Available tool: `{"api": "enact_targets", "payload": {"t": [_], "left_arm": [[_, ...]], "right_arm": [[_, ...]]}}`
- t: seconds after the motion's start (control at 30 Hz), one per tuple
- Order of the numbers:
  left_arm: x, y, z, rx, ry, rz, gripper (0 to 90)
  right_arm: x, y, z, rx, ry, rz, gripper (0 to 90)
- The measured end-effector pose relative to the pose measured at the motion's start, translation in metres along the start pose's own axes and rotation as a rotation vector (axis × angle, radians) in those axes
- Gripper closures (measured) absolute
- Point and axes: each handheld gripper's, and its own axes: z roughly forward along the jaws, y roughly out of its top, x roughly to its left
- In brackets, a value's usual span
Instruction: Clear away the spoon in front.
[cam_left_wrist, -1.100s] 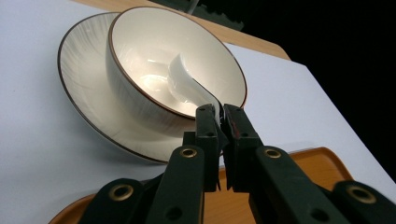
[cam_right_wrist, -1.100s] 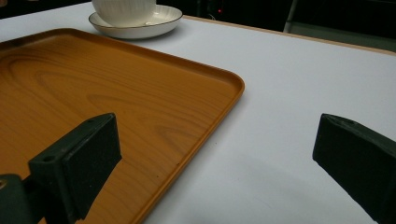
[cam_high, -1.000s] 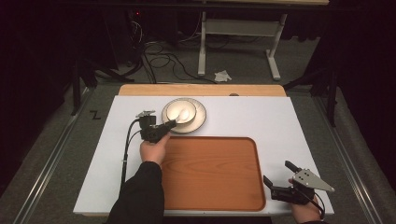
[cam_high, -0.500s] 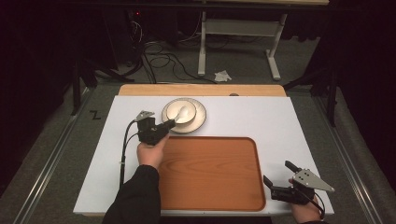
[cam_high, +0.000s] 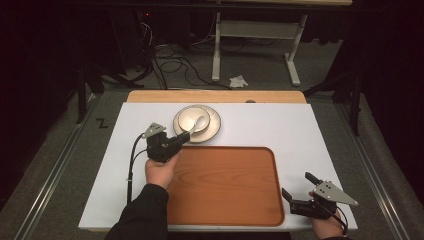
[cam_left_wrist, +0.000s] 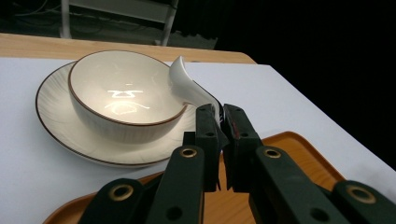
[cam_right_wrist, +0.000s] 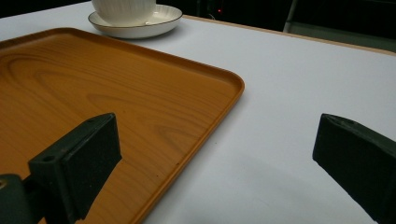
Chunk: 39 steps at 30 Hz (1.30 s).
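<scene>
My left claw (cam_left_wrist: 219, 122) is clenched on the handle of the white spoon (cam_left_wrist: 187, 84); the handle runs up and away from the jaws, and its far end leans on the rim of the bowl (cam_left_wrist: 116, 95) just ahead; the bowl sits in its saucer (cam_left_wrist: 56, 126), a little beyond the claw; right under and behind the jaws lies the near-left corner of the wooden tray (cam_high: 225, 185), bare all over; my right claw (cam_high: 301, 192) waits well off to the other side, jaws spread wide and holding nothing, one jaw over the tray's rim (cam_right_wrist: 219, 112) and one over the white table (cam_right_wrist: 289, 93). By my reckoning the grasp is done; I have yet to lift the spoon clear of the bowl; the tray has taken nothing so far, and bowl and saucer are untouched.
</scene>
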Motion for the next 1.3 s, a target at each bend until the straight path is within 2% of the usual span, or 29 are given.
{"api": "enact_targets", "payload": {"t": [0.03,0.07,0.27,0.53,0.57,0.6,0.63,0.73,0.87,0.93,0.97,1.0,1.1,1.2,1.3], "left_arm": [[0.000,0.000,0.000,0.000,0.000,0.000,85.7],[-0.002,-0.002,-0.003,0.003,0.004,0.019,85.7],[-0.004,-0.010,-0.015,0.001,0.000,0.023,85.6],[-0.008,-0.022,-0.034,0.002,-0.011,0.056,85.6],[-0.009,-0.025,-0.036,0.003,-0.009,0.068,85.6],[-0.012,-0.032,-0.042,0.009,-0.003,0.101,85.6],[-0.012,-0.032,-0.042,0.009,-0.003,0.101,85.6],[-0.017,-0.045,-0.056,0.001,-0.029,0.102,85.6],[-0.022,-0.053,-0.066,-0.002,-0.062,0.090,85.6],[-0.032,-0.063,-0.075,-0.011,-0.083,0.110,85.7],[-0.032,-0.063,-0.075,-0.011,-0.083,0.110,85.7],[-0.038,-0.071,-0.079,-0.015,-0.092,0.141,85.6],[-0.042,-0.080,-0.082,-0.009,-0.106,0.165,85.6],[-0.044,-0.090,-0.078,0.032,-0.105,0.201,85.6],[-0.043,-0.092,-0.074,0.037,-0.111,0.187,85.6]], "right_arm": [[0.000,0.000,0.000,0.000,0.000,0.000,1.6],[0.000,0.000,0.000,0.001,0.000,0.000,1.6],[0.000,0.000,0.000,0.001,-0.001,0.002,1.6],[-0.001,-0.001,0.000,0.003,-0.003,0.003,1.6],[0.000,-0.001,0.000,0.004,-0.004,0.005,1.6],[0.000,-0.001,0.000,0.004,-0.004,0.003,1.6],[0.000,-0.001,0.000,0.004,-0.004,0.003,1.6],[0.000,-0.001,0.000,0.003,-0.005,0.001,1.6],[-0.001,-0.001,0.000,0.008,-0.008,0.005,1.6],[-0.001,-0.001,0.001,0.008,-0.007,0.006,1.6],[-0.001,-0.001,0.001,0.008,-0.007,0.006,1.6],[-0.001,-0.001,0.000,0.006,-0.009,0.000,1.6],[-0.001,-0.001,0.000,0.008,-0.011,0.006,1.6],[-0.001,-0.002,0.001,0.011,-0.019,0.010,1.6],[0.000,-0.002,0.002,0.018,-0.021,0.012,1.6]]}}
